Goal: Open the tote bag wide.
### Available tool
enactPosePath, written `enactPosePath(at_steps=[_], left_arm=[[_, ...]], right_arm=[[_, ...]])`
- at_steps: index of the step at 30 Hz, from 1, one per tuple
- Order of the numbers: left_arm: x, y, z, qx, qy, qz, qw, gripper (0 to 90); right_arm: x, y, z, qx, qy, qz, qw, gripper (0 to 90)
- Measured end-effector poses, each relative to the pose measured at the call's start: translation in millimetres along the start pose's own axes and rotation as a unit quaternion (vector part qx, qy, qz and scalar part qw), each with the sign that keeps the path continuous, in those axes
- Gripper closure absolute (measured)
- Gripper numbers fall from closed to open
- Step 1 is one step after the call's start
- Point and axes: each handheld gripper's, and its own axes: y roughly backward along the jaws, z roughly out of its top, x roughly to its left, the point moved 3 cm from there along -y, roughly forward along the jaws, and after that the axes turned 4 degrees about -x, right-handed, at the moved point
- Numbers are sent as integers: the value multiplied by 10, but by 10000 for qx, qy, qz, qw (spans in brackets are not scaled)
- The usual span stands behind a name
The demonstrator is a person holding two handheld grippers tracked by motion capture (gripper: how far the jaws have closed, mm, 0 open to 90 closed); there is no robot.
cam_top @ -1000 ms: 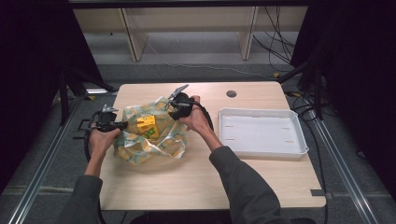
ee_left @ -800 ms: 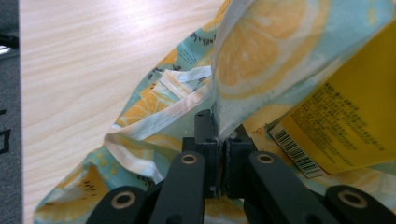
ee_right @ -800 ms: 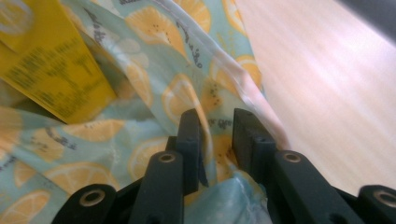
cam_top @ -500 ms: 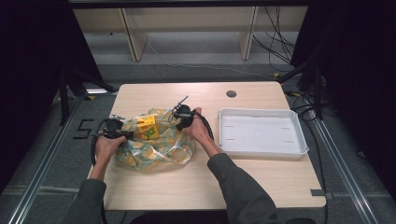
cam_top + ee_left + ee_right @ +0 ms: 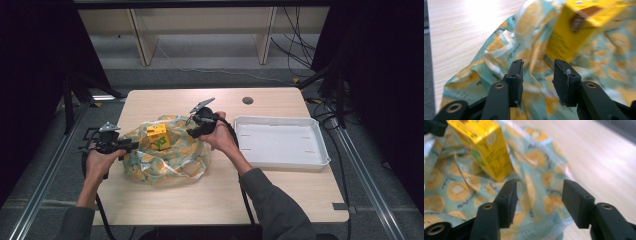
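High view: left tool (image 5: 131,145) held level at the left edge of the worktop (image 5: 300,195), tips at the left rim of the printed bag (image 5: 172,160). Left tool view: black jaws part-way apart, just been opening, pads (image 5: 516,78) clear of the bag (image 5: 499,52); crumpled film shows in the gap between them but nothing is pinched. Bag is a thin film printed with orange and lemon slices on pale blue-green, lying slack and crumpled on the left half of the worktop, midway between near and far edges. Yellow carton (image 5: 158,136) sits on top of the bag toward its far side, between the two tools; seen tilted and blurred in the left tool view (image 5: 576,30), corner-on in the right tool view (image 5: 484,147), where it rests on the bag (image 5: 541,182). Right tool (image 5: 191,126) is at the bag's right far rim, raised a little, cable trailing back along the forearm. Right tool view: jaws wider apart than the left pair, just been opening, pads (image 5: 509,200) free of the film, nothing held. White tray (image 5: 320,152) lies at the right edge of the worktop, just beside the right hand (image 5: 220,140), apart from the bag. Dark round hole (image 5: 247,100) near the far edge.
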Motion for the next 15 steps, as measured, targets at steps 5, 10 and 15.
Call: enactPosePath(at_steps=[5,10,15], left_arm=[[-311,157,-37,-387,-101,-383,9985,718],[-576,71,-202,-175,-548,-779,9953,864],[-621,-138,-402,444,-865,-727,9926,893]], right_arm=[[-65,10,-11,-91,-113,-191,9997,537],[-175,-164,-93,251,29,-399,9989,716],[-219,-374,-183,604,-151,-482,9969,825]])
